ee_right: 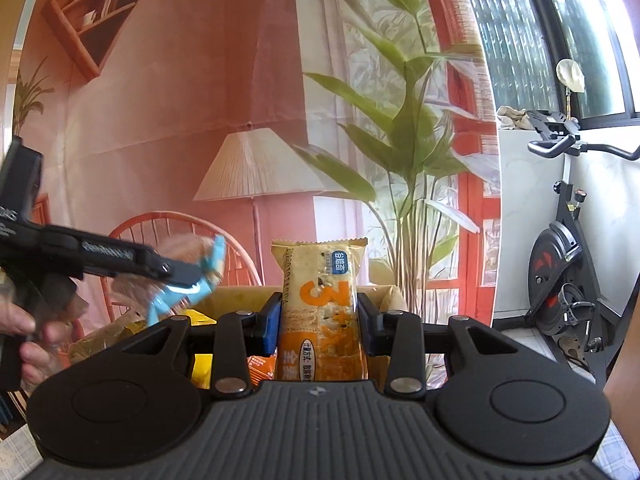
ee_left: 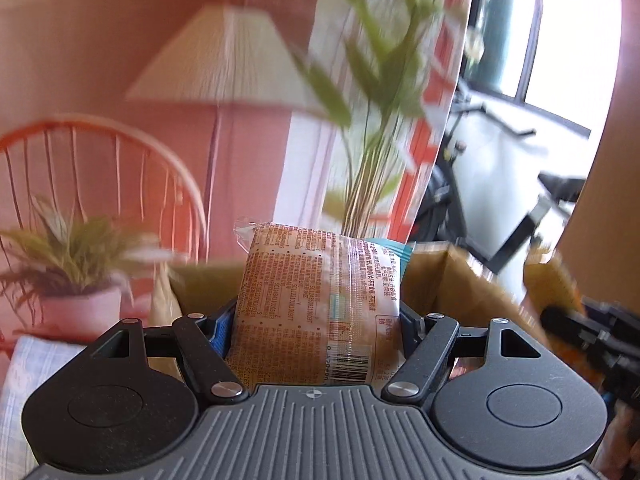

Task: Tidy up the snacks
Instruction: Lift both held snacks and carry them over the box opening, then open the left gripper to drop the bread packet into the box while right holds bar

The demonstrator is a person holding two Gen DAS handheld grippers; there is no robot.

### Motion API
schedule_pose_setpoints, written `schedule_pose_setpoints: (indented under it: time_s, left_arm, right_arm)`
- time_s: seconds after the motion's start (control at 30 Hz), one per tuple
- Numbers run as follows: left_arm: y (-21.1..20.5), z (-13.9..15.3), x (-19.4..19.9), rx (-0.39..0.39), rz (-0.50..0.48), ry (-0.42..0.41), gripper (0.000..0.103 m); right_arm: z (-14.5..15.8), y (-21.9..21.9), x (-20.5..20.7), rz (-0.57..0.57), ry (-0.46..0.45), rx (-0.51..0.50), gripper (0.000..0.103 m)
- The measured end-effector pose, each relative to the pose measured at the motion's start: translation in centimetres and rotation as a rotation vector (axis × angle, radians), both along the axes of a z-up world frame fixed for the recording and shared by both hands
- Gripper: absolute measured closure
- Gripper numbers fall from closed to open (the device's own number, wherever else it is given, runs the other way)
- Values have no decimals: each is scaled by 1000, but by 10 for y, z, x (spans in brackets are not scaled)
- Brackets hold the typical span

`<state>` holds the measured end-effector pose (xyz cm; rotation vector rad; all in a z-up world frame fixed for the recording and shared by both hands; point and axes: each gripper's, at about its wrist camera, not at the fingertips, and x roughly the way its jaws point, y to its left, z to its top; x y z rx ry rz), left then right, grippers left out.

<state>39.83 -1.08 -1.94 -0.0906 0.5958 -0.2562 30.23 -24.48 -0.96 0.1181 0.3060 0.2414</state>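
My left gripper (ee_left: 316, 316) is shut on a brown printed snack packet (ee_left: 304, 300) in clear wrap, barcode end toward the camera. An open cardboard box (ee_left: 452, 280) lies just behind it. In the right wrist view my right gripper (ee_right: 320, 316) is shut on an upright orange-and-yellow cracker packet (ee_right: 320, 280). The same box (ee_right: 240, 298) stands behind it, with yellow and orange packets inside. To the left in that view, the left gripper (ee_right: 180, 274) carries its brown, blue-edged packet (ee_right: 200, 280) above the box. The right gripper (ee_left: 592, 332) shows blurred at the left wrist view's right edge.
A printed backdrop (ee_right: 160, 120) with a lamp, a chair and plants hangs behind the box. An exercise bike (ee_right: 560, 272) stands at the right by the window. Checked cloth (ee_left: 16, 380) covers the surface at the lower left. A person's hand (ee_right: 24, 328) grips the left tool.
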Motion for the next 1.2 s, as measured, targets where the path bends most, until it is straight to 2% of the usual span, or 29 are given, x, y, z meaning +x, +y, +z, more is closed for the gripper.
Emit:
schedule_pose_setpoints:
  time_s: [0.23,0.43,0.5,0.7,0.87,0.97,1.1,1.2]
  left_arm:
    - [1,-26,1,59,-20,135,26]
    - [-7,-27,7,123,-36,146,26]
    - [-6,-27,8,118,-34,144,26]
    - [-3,-16,6,81,-37,130,23]
    - [-2,7,3,73,-23,33,16]
    - [-1,19,2,59,-7,-13,16]
    - [3,27,-4,50,16,-50,16]
    - [5,29,-10,46,25,-60,16]
  right_arm:
    - [-9,5,9,13,41,-4,64]
    - [-13,8,16,18,67,6,64]
    - [-13,9,19,18,77,9,64]
    - [-14,12,30,17,102,34,64]
    - [-16,21,38,23,118,19,64]
    - [-19,25,43,42,143,22,61]
    - [-20,28,40,44,144,18,54]
    - [-18,26,35,42,137,23,54]
